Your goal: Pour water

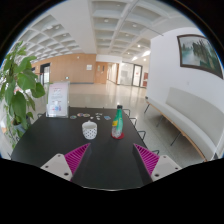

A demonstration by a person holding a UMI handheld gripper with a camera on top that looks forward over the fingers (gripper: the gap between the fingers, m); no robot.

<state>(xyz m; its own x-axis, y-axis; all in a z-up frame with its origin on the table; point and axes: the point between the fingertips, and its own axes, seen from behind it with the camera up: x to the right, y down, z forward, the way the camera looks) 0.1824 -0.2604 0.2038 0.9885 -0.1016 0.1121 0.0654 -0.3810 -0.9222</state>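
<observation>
- We are in a wide lobby with a coffered ceiling and glass doors at the far end; a dark table (60, 148) fills the ground before us, with a leafy plant (14, 85) at its left side and a framed picture (199, 54) on the white wall to the right.
- Our gripper (109, 158) hangs low over the near part of the table, its two fingers spread wide with nothing between them — the magenta pads (76, 155) face each other across bare tabletop.
- We judge this open stance is a ready one: the gap is kept broad so it can pass around a bottle's body before closing.
- Beyond the fingers, near the table's middle, stands the bottle (118, 122) — upright, greenish with a red label band — slightly right of the midline between the fingers and well apart from them.
- Just left of it sits a white cup (90, 130), upright and close by but not touching; we take it as the vessel to be filled, set near so the pour needs little travel.
- Farther back on the left stands a sign card (58, 99), clear of the working pair.
- The pour has not begun; the grasp of the bottle comes first, in our judgement.
</observation>
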